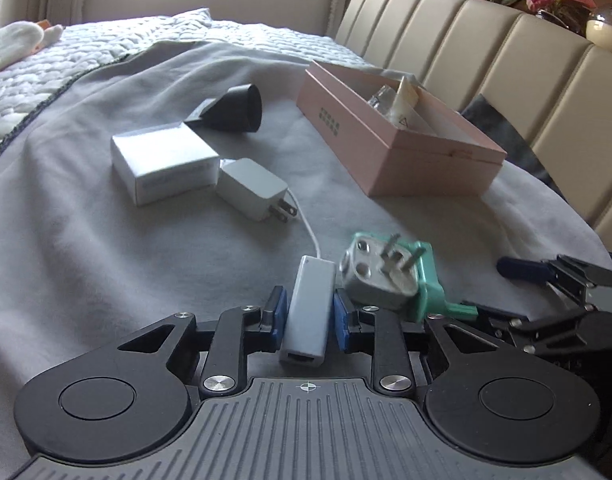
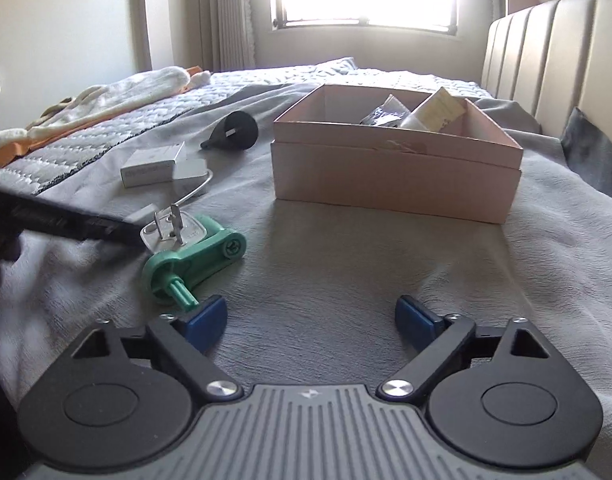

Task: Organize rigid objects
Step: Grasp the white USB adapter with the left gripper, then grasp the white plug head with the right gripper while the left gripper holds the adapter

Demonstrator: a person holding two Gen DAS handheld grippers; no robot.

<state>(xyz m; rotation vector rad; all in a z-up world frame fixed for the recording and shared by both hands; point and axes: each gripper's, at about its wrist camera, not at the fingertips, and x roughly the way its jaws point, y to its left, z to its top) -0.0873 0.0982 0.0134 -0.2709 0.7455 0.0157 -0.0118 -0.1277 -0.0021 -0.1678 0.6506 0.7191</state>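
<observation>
A grey blanket [image 1: 106, 272] covers the bed. The left gripper [image 1: 308, 316] is clenched on the white adapter [image 1: 308, 308], gripped across its narrow sides, likely for lifting; its cable runs toward 12 o'clock. At 1 o'clock lies the green-framed plug [image 1: 390, 280]; farther, the pink box [image 1: 398, 136], probably the destination. The right gripper [image 2: 311, 316] waits spread, empty.
</observation>
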